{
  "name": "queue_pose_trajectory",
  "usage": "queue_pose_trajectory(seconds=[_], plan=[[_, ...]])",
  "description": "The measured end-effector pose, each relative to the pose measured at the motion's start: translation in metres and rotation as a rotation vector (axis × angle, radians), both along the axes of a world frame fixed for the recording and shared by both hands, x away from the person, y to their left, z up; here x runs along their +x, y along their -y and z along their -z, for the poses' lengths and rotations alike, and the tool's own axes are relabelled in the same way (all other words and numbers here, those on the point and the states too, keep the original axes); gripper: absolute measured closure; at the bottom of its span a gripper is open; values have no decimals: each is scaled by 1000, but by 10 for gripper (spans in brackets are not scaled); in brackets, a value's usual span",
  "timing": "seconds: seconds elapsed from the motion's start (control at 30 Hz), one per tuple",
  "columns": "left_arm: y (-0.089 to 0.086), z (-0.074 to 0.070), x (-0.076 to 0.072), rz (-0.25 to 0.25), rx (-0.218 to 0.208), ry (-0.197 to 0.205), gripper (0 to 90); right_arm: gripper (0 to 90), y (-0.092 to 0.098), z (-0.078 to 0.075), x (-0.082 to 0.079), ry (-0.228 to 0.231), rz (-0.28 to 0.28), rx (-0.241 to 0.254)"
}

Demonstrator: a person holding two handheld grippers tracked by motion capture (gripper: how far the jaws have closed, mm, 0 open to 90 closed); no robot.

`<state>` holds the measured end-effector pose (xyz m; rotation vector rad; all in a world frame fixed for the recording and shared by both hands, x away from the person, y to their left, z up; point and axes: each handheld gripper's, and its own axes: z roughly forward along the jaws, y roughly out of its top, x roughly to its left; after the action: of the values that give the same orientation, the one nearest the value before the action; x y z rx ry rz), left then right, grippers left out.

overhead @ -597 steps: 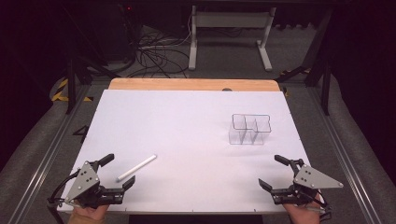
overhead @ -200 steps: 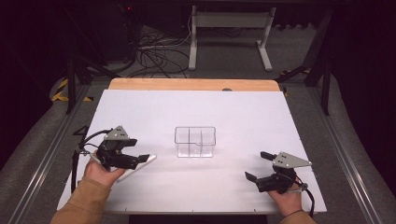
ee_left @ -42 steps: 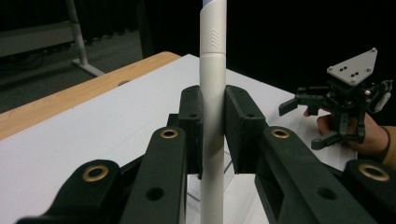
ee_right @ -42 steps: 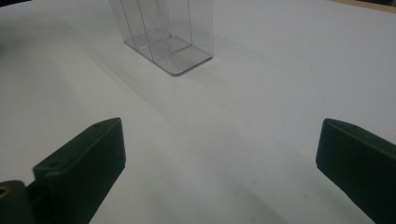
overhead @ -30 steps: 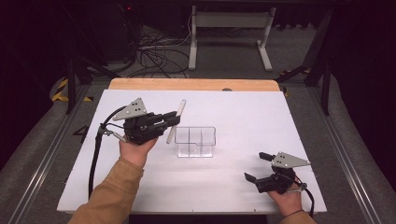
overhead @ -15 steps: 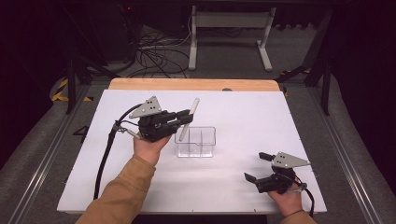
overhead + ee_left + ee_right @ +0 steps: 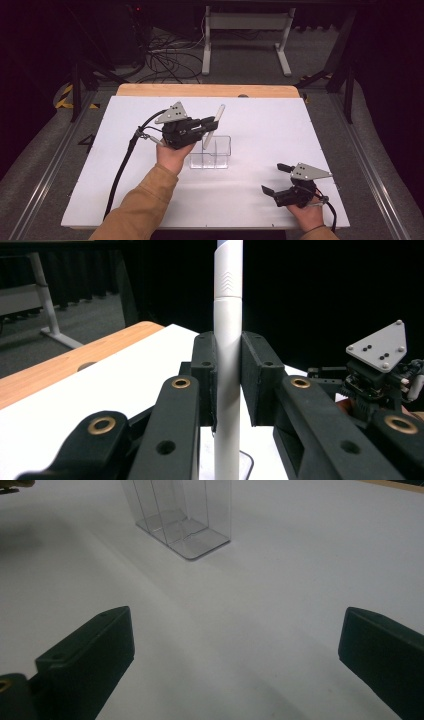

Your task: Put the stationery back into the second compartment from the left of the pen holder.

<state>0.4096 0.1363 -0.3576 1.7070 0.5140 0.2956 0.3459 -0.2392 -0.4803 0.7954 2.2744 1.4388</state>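
My left gripper is shut on a white marker pen, which it holds upright and slightly tilted just over the left edge of a clear divided holder in the middle of the white table. In the left gripper view both pads clamp the marker pen at mid-length, with the left gripper pointing along the table. My right gripper rests near the front right of the table with its jaws wide open and nothing between them. In the right gripper view the clear holder stands ahead of the right gripper.
The white table top ends in a wooden strip at the far edge. Cables and a desk frame lie on the dark floor beyond. The left gripper's cable trails down the table's left side.
My left gripper has carried the marker rightwards, from left of the holder to over its left edge. The right gripper has stayed where it was.
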Motion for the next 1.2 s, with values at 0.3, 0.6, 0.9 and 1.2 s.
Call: queue_pose_trajectory(seconds=[0.3,0.6,0.9,1.2], plan=[[9,7,4,-9,14,28,777,19,0,0,0,-1,-3,0],[9,18,7,-20,25,25,776,19,0,0,0,-2,-3,0],[6,30,9,-23,27,5,775,19,0,0,0,-3,-4,-1],[6,37,8,-27,53,11,774,19,0,0,0,-2,-5,-2]])
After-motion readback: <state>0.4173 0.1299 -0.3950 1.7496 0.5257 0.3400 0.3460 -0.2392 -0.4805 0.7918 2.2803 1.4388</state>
